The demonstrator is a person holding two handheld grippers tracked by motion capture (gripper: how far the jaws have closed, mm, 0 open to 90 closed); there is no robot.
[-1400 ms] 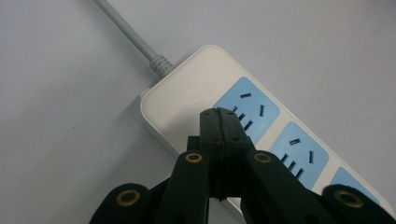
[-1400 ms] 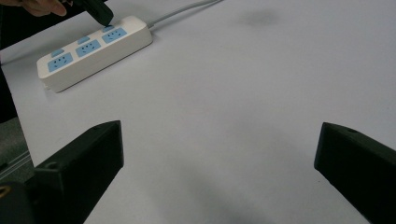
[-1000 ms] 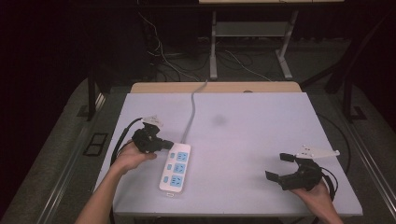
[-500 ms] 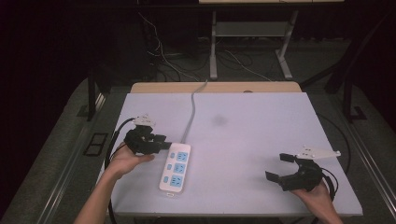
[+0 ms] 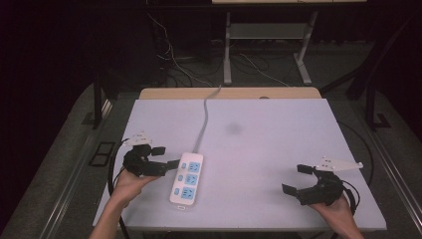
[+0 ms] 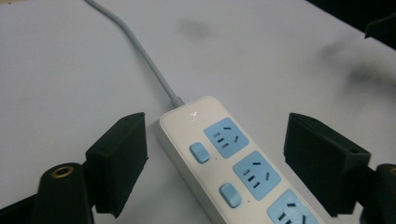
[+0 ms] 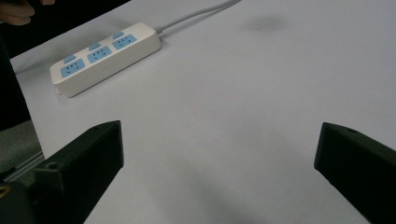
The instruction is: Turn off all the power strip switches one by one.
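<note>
A white power strip with blue sockets lies on the pale table, and its grey cable runs off over the far edge. My left gripper sits just left of the strip's cable end. Its jaws have just been opening and now stand open. In the left gripper view the strip lies in the gap ahead of the left gripper, touching neither pad. My right gripper is open over bare table near the front right corner. From the right gripper the strip looks far off.
A dark smudge marks the table's middle. A wooden strip edges the far side. Beyond it, table legs and loose cables lie on the dark floor. A rail runs along the floor to the left.
The left gripper's jaws have spread apart, and it has drawn back a little to the left from the strip's cable end. The right gripper has kept still.
</note>
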